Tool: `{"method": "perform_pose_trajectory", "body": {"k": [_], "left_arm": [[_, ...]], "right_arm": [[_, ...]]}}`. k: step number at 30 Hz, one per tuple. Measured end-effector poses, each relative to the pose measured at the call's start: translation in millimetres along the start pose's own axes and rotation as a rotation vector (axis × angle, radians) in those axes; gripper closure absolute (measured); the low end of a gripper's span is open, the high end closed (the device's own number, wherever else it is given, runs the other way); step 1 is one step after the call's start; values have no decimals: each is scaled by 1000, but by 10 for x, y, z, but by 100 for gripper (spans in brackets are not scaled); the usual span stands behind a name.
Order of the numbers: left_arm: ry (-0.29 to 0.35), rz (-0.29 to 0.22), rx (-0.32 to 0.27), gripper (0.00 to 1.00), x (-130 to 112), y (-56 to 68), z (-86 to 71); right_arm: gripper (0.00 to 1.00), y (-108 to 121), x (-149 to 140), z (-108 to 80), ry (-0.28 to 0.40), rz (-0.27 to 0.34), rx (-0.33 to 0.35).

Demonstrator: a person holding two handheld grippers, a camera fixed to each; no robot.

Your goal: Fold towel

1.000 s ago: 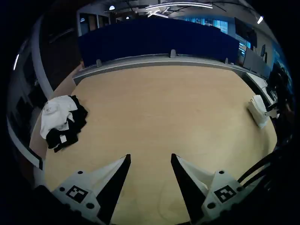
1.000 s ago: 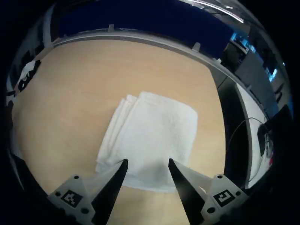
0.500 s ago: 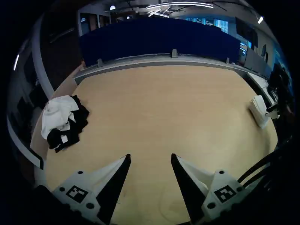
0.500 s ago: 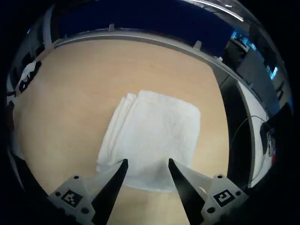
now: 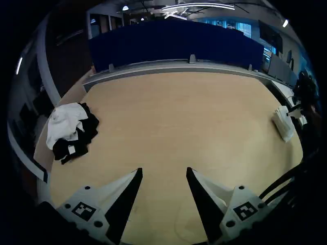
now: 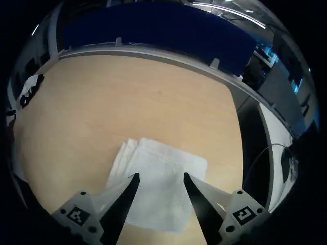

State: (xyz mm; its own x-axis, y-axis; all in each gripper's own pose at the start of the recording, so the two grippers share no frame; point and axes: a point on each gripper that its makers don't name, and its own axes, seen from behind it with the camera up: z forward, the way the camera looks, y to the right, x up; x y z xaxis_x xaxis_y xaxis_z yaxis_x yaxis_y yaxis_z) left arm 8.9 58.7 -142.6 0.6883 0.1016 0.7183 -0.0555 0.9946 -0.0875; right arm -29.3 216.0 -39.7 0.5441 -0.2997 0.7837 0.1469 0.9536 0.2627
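Observation:
A white towel (image 6: pixel 159 183), folded into a thick square, lies flat on the light wooden table (image 6: pixel 122 102). My right gripper (image 6: pixel 161 184) hangs open just above it, fingers spread over its near half and holding nothing. In the left gripper view the same folded towel (image 5: pixel 283 122) sits far off at the table's right edge, with the right gripper (image 5: pixel 296 112) beside it. My left gripper (image 5: pixel 163 179) stands open over bare wood, nothing between its fingers.
A heap of white and black cloth (image 5: pixel 69 130) lies at the table's left edge and shows small as the heap (image 6: pixel 30 90) in the right gripper view. A blue partition (image 5: pixel 175 43) runs along the table's far side. Cables (image 6: pixel 269 155) hang past the right edge.
The right gripper's view has tipped up and pulled back, so the towel has slid lower and closer under its fingers. The left gripper has hardly moved.

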Motion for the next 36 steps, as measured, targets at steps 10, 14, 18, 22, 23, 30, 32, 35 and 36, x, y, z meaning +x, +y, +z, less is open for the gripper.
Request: {"method": "perform_pose_trajectory", "body": {"k": [10,14,18,22,23,30,32,35,36], "left_arm": [[-4,-30,36,21,-56,-113,-67],[-5,-36,45,21,-80,-138,-87],[-5,-39,44,21,-86,-142,-91],[5,-41,40,21,-57,-146,-93],[8,-41,39,21,-48,-147,-93],[26,-45,19,21,6,-139,-66],[31,-43,14,21,26,-141,-62],[40,-39,6,21,61,-150,-61],[44,-37,4,21,74,-157,-61]], "right_arm": [[17,11,-43,283,-50,0,29],[17,17,-61,339,-59,-1,37],[17,24,-32,310,-57,-1,37],[17,14,36,182,-27,-7,20],[17,10,55,141,-17,-8,14],[17,-62,85,-126,24,-6,-6],[17,-85,89,-187,35,-6,-15],[17,-143,91,-298,57,-1,-24],[17,-162,89,-339,65,3,-28]]}}
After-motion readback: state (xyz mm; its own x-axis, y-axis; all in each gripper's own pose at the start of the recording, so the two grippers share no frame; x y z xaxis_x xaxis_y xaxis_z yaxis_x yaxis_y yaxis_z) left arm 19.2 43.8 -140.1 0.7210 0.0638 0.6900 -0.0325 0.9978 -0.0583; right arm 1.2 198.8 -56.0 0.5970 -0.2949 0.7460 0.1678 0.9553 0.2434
